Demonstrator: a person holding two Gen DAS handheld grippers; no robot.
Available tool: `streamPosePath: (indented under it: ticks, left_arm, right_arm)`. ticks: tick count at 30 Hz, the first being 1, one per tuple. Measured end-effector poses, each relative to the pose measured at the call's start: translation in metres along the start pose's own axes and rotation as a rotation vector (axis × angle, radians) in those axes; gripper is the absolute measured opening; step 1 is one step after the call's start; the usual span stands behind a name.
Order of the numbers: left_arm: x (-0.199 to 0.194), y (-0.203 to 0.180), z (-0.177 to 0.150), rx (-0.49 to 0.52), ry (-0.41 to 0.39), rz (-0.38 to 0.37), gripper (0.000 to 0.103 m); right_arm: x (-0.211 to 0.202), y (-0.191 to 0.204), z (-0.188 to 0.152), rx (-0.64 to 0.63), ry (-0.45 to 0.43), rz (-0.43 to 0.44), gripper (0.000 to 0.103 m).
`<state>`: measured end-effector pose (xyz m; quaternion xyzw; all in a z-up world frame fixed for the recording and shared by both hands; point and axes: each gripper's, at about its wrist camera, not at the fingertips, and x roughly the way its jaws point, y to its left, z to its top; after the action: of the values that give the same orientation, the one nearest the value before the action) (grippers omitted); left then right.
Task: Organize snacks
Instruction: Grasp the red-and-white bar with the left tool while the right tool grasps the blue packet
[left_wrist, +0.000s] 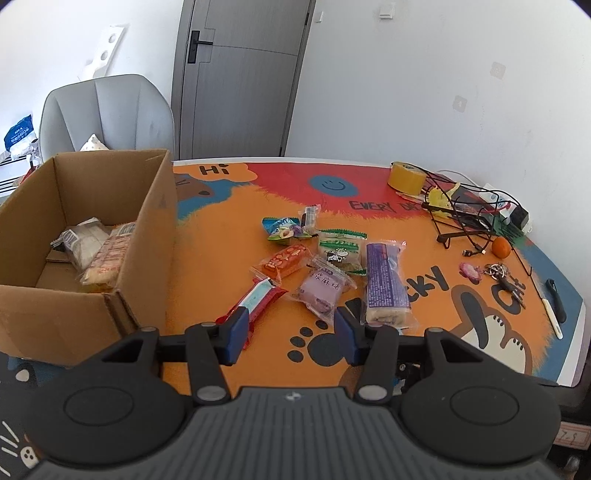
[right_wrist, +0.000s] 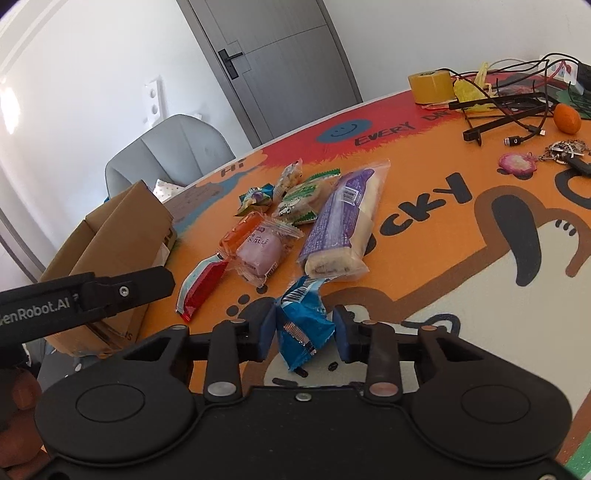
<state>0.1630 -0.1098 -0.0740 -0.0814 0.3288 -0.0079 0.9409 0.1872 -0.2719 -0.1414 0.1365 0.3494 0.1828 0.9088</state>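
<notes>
A cardboard box (left_wrist: 155, 221) stands at the table's left with a few snack packs (left_wrist: 103, 254) inside. Several snacks lie in a loose pile mid-table: a red and white bar (left_wrist: 258, 299), an orange pack (left_wrist: 286, 262), a pale purple pack (left_wrist: 323, 290), a green and white pack (left_wrist: 341, 251), a long purple roll (left_wrist: 386, 284). My left gripper (left_wrist: 290, 334) is open and empty, just before the pile. My right gripper (right_wrist: 304, 330) is shut on a blue snack packet (right_wrist: 303, 321), held above the table near the pile. The box also shows in the right wrist view (right_wrist: 122, 236).
A yellow tape roll (left_wrist: 406, 178), a black wire stand with cables (left_wrist: 461, 214), a small orange fruit (left_wrist: 501, 246), keys (left_wrist: 498, 271) and a pen (left_wrist: 552, 314) lie at the table's right. A grey chair (left_wrist: 107, 110) stands behind the box. The left gripper's arm (right_wrist: 85, 299) crosses the right wrist view.
</notes>
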Motion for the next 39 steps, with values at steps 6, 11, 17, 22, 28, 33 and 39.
streamPosePath:
  ticks: [6, 11, 17, 22, 28, 33, 39]
  left_arm:
    - [0.022, -0.004, 0.0, 0.022, 0.014, 0.036, 0.05]
    - [0.038, -0.005, 0.003, 0.031, 0.013, 0.072, 0.05]
    - [0.054, -0.003, 0.004, 0.041, 0.002, 0.115, 0.05]
    - [0.069, 0.005, 0.003, 0.018, 0.024, 0.153, 0.05]
    - [0.077, 0.01, -0.003, 0.019, 0.052, 0.152, 0.042]
    - [0.07, 0.009, -0.005, 0.018, 0.057, 0.113, 0.019]
    - [0.062, 0.006, -0.008, 0.016, 0.062, 0.067, 0.019]
  right_arm:
    - [-0.012, -0.016, 0.003, 0.042, -0.041, 0.004, 0.032]
    - [-0.018, -0.031, 0.007, 0.088, -0.066, -0.005, 0.032]
    - [-0.021, -0.043, 0.011, 0.118, -0.089, -0.022, 0.032]
    - [-0.019, -0.047, 0.012, 0.119, -0.095, -0.034, 0.032]
    - [-0.006, -0.042, 0.007, 0.093, -0.053, -0.054, 0.04]
    - [-0.005, -0.038, 0.007, 0.088, -0.055, -0.047, 0.034]
    - [-0.008, -0.036, 0.006, 0.127, -0.056, 0.006, 0.031]
